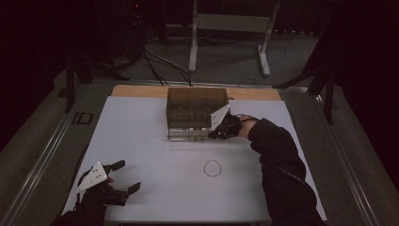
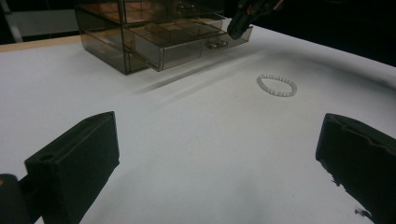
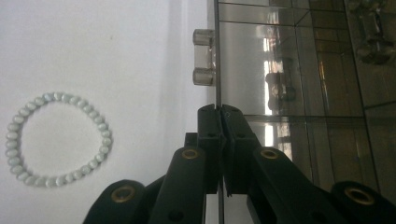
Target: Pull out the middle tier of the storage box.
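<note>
We hold the right gripper [image 1: 217,133] at the front right corner of the smoked-plastic drawer box [image 1: 196,100], which sits at twelve o'clock on the white table sheet [image 1: 141,141]. Its jaws are pinched tight on the thin front wall of the pulled-out lower drawer [image 3: 285,116], one jaw either side of the panel, with the clear knob [image 3: 204,57] just beyond the tips. The bead bracelet [image 1: 212,168] lies flat on the sheet toward six o'clock of the box, well apart from it, touching nothing. Down at seven o'clock the left gripper [image 1: 128,175] hovers low over the sheet, jaws spread wide with nothing between them.
</note>
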`<state>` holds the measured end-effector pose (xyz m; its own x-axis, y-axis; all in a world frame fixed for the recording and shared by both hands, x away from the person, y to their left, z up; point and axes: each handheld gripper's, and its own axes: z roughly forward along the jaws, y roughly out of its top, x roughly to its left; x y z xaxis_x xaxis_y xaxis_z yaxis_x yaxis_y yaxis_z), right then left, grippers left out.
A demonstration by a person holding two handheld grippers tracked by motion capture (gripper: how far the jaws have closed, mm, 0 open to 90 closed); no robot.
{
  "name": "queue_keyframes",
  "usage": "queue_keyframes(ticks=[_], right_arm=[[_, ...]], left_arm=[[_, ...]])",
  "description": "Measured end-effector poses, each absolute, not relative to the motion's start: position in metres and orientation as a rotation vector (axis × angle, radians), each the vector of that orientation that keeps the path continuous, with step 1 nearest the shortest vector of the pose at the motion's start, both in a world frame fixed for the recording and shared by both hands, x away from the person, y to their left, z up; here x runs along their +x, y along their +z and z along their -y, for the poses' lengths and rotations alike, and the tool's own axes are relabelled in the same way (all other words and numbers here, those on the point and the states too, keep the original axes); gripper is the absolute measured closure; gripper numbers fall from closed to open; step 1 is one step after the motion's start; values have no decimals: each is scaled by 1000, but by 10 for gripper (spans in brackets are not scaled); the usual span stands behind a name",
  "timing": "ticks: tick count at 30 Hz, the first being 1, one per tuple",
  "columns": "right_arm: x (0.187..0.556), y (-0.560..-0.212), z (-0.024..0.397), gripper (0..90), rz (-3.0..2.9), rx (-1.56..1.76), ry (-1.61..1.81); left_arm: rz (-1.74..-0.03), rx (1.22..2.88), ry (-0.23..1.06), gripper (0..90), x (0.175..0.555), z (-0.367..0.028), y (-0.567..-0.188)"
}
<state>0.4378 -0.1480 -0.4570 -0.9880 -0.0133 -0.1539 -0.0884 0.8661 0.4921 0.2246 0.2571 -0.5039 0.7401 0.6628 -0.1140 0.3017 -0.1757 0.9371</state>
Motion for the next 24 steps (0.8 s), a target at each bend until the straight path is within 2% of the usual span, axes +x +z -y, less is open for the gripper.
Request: queue_keyframes(ticks=[24], right_arm=[[437,-459,143,862,-2894,-60,752]], left_arm=[[-761,1768,382,10,225,-257,-504]])
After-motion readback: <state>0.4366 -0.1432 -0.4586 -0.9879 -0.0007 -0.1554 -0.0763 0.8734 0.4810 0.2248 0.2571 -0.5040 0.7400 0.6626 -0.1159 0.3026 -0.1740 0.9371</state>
